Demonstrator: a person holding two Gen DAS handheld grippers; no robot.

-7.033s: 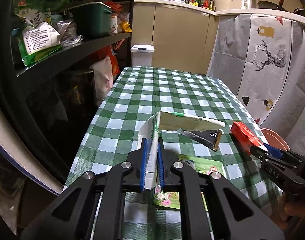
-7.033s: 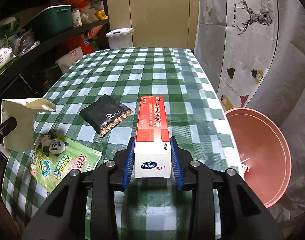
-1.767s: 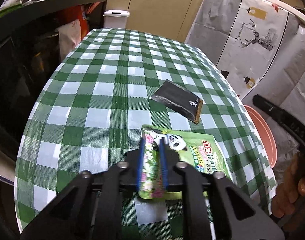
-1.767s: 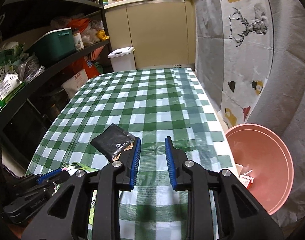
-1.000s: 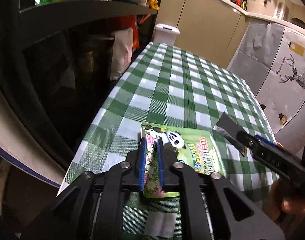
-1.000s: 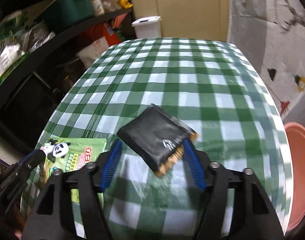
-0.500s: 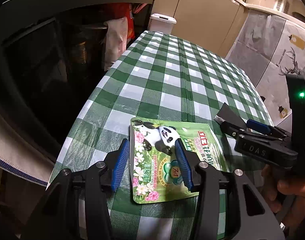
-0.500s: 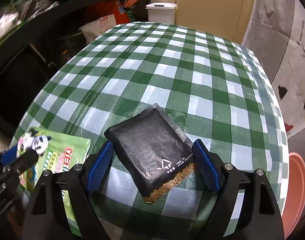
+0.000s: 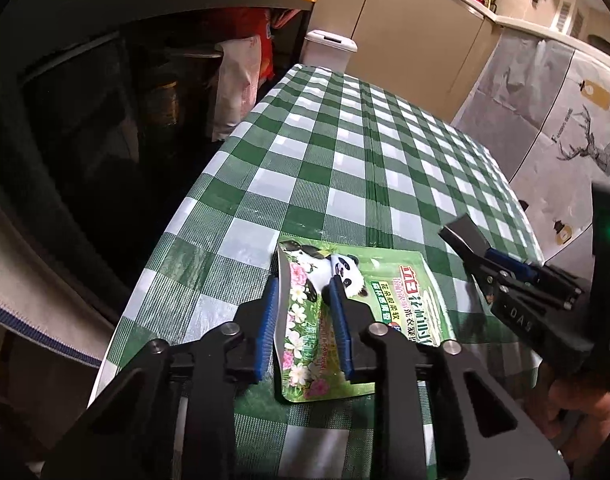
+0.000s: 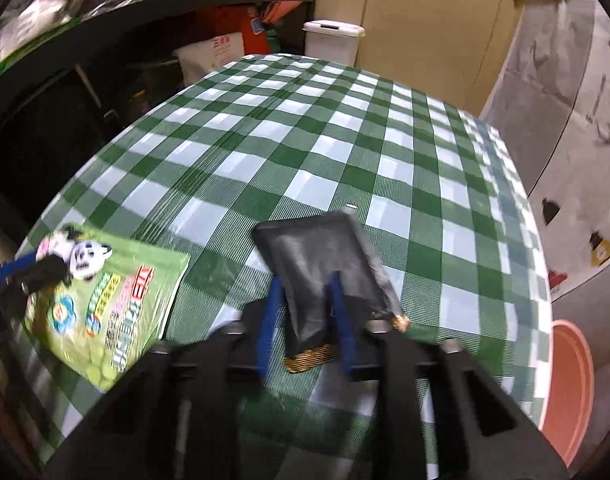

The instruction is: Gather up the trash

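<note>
Half a second back both tongs stood wide around their packets; now the right tongs are closing on the black packet, which sits pinched between the blue pads with its near end buckled up off the table. The left tongs are closing too, astride the left edge of the green panda pouch, whose edge has curled up between the pads, though I cannot tell that they press it yet. The pouch lies flat at the near corner of the table, its long side running away to the right. What matters next, I judge, is the pink basin: it sits off the table's right edge, nearest the right hand, so the black packet has the shorter trip
</note>
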